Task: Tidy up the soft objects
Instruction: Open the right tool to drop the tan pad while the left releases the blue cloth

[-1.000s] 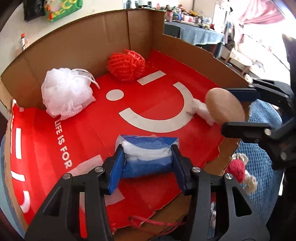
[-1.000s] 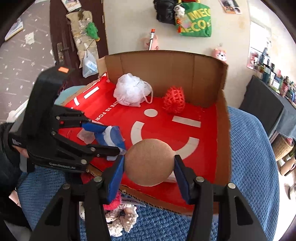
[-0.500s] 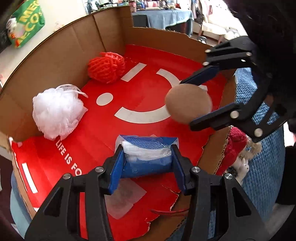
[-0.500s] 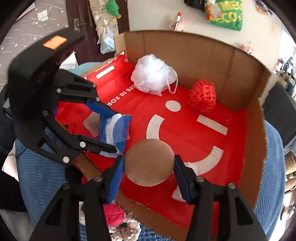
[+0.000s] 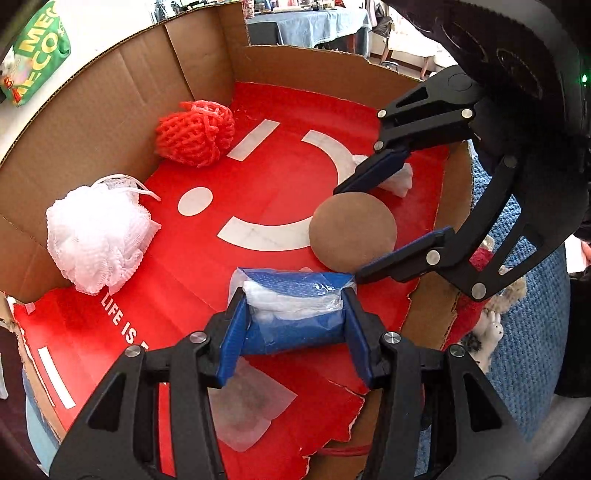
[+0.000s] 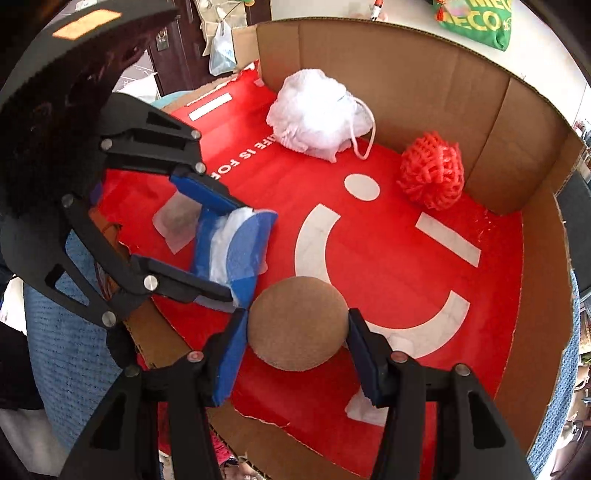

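Lettering on the red floor of the cardboard box [image 5: 110, 122] reads "LIFE IS F…" in the left wrist view and "…IFE IS FO…" in the right wrist view, beside a white smiley face; a green bag [image 6: 480, 22] on the wall behind the box shows "MECO". Left gripper [image 5: 295, 332] is closed at a medium width on a blue-and-white wrapped pack [image 5: 295, 310], both blue pads pressed to its ends, just above the box floor near the torn front edge. Right gripper [image 6: 295, 339] clamps a round brown sponge [image 6: 297, 323] by its two sides, low over the floor; sponge and pack sit just beside each other, whether they touch cannot be told. White mesh pouf [image 5: 96, 240] lies against the back wall, red mesh ball [image 5: 195, 133] in the far corner, well apart from both grippers. A small white wad [image 5: 399, 179] lies near the right wall behind the right gripper. Red floor between the grippers and the back wall is bare. Blue knitted cloth [image 5: 532, 350] lies outside the front edge
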Demonstrator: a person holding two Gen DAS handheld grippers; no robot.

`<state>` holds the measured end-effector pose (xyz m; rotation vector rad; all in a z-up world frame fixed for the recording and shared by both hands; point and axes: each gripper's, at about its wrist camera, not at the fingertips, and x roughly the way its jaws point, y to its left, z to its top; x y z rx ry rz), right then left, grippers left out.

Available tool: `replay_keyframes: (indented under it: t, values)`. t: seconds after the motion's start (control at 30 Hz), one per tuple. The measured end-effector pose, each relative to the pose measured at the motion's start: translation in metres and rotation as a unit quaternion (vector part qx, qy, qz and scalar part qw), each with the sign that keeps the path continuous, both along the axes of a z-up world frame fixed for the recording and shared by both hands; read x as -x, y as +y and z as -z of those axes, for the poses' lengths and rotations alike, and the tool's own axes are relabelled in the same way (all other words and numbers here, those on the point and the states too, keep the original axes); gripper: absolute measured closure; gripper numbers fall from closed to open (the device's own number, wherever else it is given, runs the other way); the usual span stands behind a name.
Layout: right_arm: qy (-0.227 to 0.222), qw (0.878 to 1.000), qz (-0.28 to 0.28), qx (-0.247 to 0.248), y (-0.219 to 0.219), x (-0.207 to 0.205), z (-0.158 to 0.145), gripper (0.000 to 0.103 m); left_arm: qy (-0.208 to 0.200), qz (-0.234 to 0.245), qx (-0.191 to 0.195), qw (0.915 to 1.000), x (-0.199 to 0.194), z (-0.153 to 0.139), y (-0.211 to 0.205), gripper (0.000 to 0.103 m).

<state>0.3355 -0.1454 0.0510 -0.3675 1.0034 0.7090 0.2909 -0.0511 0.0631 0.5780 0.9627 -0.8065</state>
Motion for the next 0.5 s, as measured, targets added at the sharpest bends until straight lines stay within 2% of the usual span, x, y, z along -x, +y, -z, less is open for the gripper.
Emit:
replay_keyframes:
  t: [0.13,0.5]
  values:
    - [-0.001,1.000,-0.002,0.002,0.0017,-0.0004,0.0002,0.046,-0.006,0.003,-0.005,1.0000,0.0007,0.0026,-0.0001,0.043]
    - [-0.006,1.000,0.003,0.006,0.0052,-0.0019,-0.0016,0.041,-0.013,-0.002,0.002,0.9999,0.0082,-0.0030,0.0049,0.042]
